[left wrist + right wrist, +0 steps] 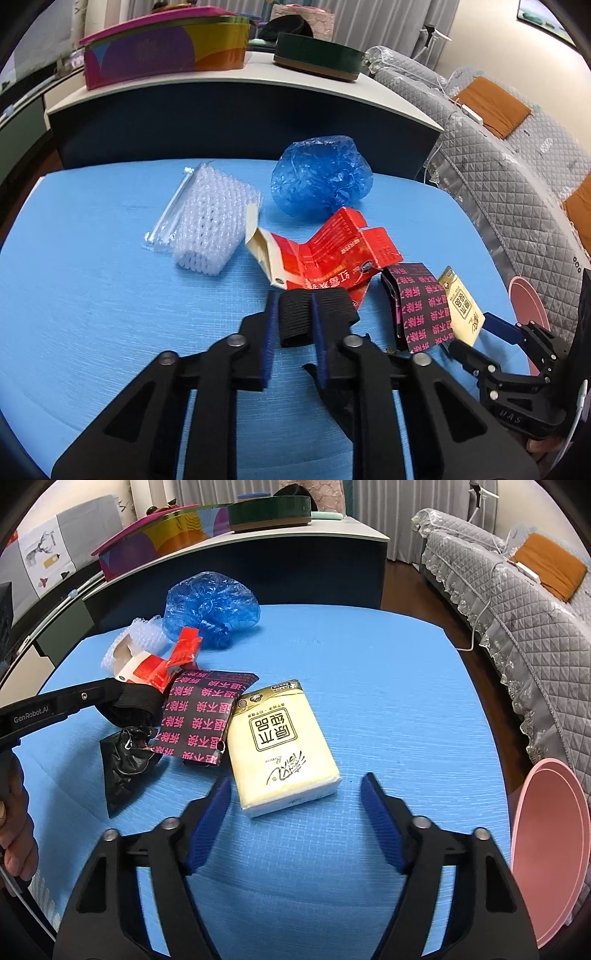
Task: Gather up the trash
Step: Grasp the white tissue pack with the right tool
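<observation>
In the left wrist view, the left tongs [293, 317] are clenched on a black ribbed band [295, 319], the crushed red carton [325, 258] just beyond on the blue tabletop [92, 295]. In the right wrist view, the right tongs [295, 794] gape released, the yellow tissue pack [280, 746] lying untouched between and ahead of their tips.

Blue table [388, 672]: tissue pack [282, 749], black-pink wrapper [201, 720], red carton [332, 254], blue bag [319, 181], foam net [212, 218].
</observation>
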The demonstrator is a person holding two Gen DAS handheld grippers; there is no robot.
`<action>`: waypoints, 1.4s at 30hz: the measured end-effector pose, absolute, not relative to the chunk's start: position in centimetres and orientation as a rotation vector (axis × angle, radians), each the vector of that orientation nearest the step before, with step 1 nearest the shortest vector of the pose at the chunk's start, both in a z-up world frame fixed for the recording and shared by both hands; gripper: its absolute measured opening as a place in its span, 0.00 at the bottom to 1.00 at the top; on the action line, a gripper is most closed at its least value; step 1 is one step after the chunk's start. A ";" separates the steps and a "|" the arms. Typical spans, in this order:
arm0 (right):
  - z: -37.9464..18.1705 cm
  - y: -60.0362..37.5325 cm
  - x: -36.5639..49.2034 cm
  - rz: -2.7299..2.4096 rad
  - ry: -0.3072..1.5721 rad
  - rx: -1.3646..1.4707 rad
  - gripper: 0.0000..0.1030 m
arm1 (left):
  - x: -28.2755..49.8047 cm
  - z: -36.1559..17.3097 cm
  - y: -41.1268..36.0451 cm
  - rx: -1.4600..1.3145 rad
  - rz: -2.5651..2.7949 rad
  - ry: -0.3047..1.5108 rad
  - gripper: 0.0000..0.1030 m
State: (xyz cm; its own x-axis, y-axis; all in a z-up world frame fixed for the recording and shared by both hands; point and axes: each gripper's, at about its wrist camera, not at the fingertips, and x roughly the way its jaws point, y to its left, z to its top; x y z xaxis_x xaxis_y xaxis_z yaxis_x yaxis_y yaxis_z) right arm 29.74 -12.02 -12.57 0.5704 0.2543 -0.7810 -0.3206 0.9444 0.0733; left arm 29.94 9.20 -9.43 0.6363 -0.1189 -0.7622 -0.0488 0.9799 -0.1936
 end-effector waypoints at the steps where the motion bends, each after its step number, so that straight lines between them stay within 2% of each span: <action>1: -12.5 -12.0 29.7 0.343 0.904 -0.078 0.56 | 29.9 -9.3 9.1 -0.194 -0.039 0.874 0.13; 3: -12.5 -12.2 29.5 0.344 0.906 -0.079 0.44 | 29.8 -8.9 9.0 -0.176 -0.037 0.857 0.12; 5: -12.4 -12.3 29.4 0.347 0.907 -0.079 0.25 | 29.7 -8.4 8.8 -0.160 -0.031 0.836 0.10; 8: -12.2 -12.5 29.1 0.355 0.903 -0.075 0.15 | 29.4 -7.7 8.7 -0.150 -0.025 0.809 0.10; 10: -12.0 -12.7 28.7 0.356 0.898 -0.078 0.14 | 29.1 -7.2 8.6 -0.147 -0.027 0.798 0.10; 12: -11.7 -12.9 28.4 0.350 0.891 -0.077 0.15 | 28.7 -6.8 8.4 -0.144 -0.029 0.791 0.10; 13: -11.6 -13.0 28.3 0.342 0.885 -0.077 0.23 | 28.4 -6.6 8.3 -0.142 -0.031 0.786 0.10; 14: -11.3 -13.3 28.3 0.330 0.875 -0.071 0.44 | 28.0 -6.3 8.2 -0.139 -0.032 0.779 0.10; 16: -10.8 -13.8 28.3 0.327 0.850 -0.037 0.69 | 27.3 -5.7 8.2 -0.131 -0.033 0.763 0.10; 18: -10.8 -13.8 28.6 0.337 0.852 -0.031 0.69 | 26.8 -5.2 8.4 -0.121 -0.032 0.745 0.10; 20: -11.0 -13.4 29.0 0.336 0.856 -0.059 0.75 | 26.2 -4.8 8.9 -0.121 -0.027 0.731 0.10; 26: -12.3 -12.4 31.4 0.330 0.897 -0.105 0.85 | 26.0 -4.5 10.6 -0.151 -0.019 0.725 0.10; 36: -13.5 -11.5 33.0 0.336 0.925 -0.111 0.85 | 25.9 -4.4 11.3 -0.169 -0.028 0.720 0.10; 38: -13.5 -11.2 32.8 0.343 0.915 -0.129 0.74 | 25.8 -4.4 11.4 -0.169 -0.027 0.720 0.10; 42: -13.1 -10.7 32.2 0.365 0.898 -0.147 0.59 | 25.8 -4.3 11.3 -0.164 -0.025 0.720 0.10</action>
